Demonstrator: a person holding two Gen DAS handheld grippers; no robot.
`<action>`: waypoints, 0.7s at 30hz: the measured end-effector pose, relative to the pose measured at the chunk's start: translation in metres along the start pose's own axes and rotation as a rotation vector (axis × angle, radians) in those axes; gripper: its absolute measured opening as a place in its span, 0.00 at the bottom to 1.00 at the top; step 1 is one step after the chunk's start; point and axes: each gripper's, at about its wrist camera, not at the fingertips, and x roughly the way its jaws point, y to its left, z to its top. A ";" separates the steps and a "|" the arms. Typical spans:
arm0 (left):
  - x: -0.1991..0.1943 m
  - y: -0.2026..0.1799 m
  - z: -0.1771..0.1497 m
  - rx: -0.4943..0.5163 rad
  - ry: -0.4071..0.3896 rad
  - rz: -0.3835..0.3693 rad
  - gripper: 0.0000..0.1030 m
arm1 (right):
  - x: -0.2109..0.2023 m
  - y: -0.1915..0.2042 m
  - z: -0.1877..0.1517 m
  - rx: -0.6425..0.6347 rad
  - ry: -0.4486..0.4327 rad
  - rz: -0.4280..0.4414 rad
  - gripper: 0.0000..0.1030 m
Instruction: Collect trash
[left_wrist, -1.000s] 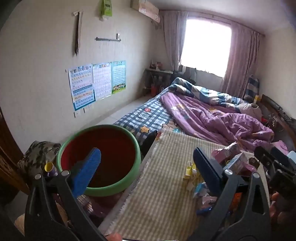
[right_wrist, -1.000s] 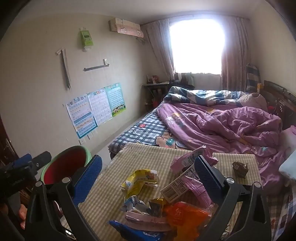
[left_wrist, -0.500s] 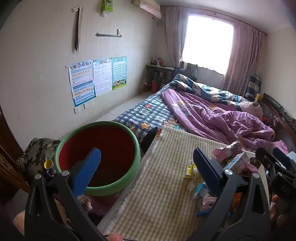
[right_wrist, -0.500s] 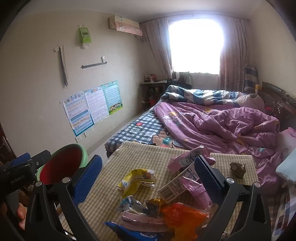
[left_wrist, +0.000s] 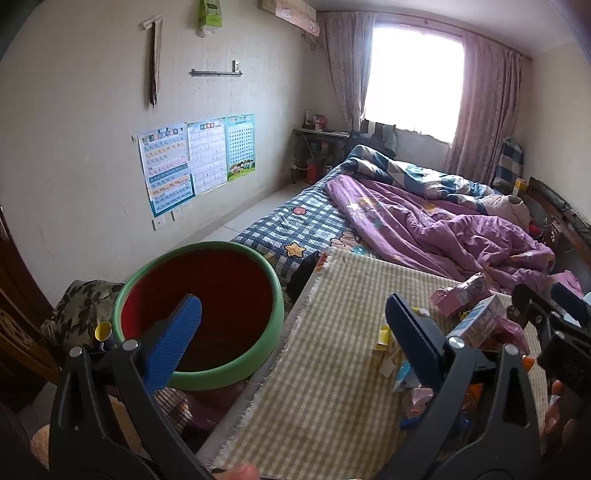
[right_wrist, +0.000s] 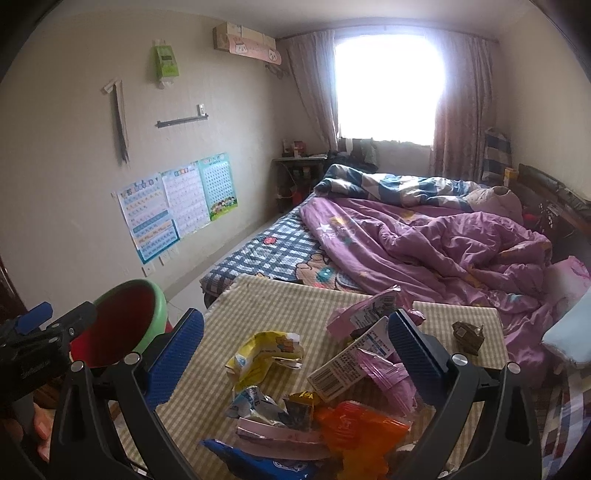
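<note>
My right gripper, spread wide and empty, should descend squarely over the crumpled yellow foil wrapper between its fingers.

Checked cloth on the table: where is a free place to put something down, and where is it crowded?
The checked cloth is bare along its left side, beside the green-rimmed basin, and across its far edge by the bed. The near right is crowded with wrappers.

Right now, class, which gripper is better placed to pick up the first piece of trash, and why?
The right gripper: it is open with the yellow wrapper between its fingers. The left gripper, also open, sits nearer the basin.
</note>
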 end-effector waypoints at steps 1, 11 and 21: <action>0.000 0.000 0.000 -0.004 0.000 -0.004 0.95 | 0.001 0.001 0.001 -0.004 0.002 -0.003 0.93; 0.001 0.000 -0.001 -0.001 0.009 -0.001 0.95 | -0.001 0.003 0.002 -0.017 -0.002 -0.005 0.93; 0.004 0.002 -0.004 -0.008 0.023 0.007 0.95 | -0.002 0.001 0.003 -0.003 0.002 -0.004 0.93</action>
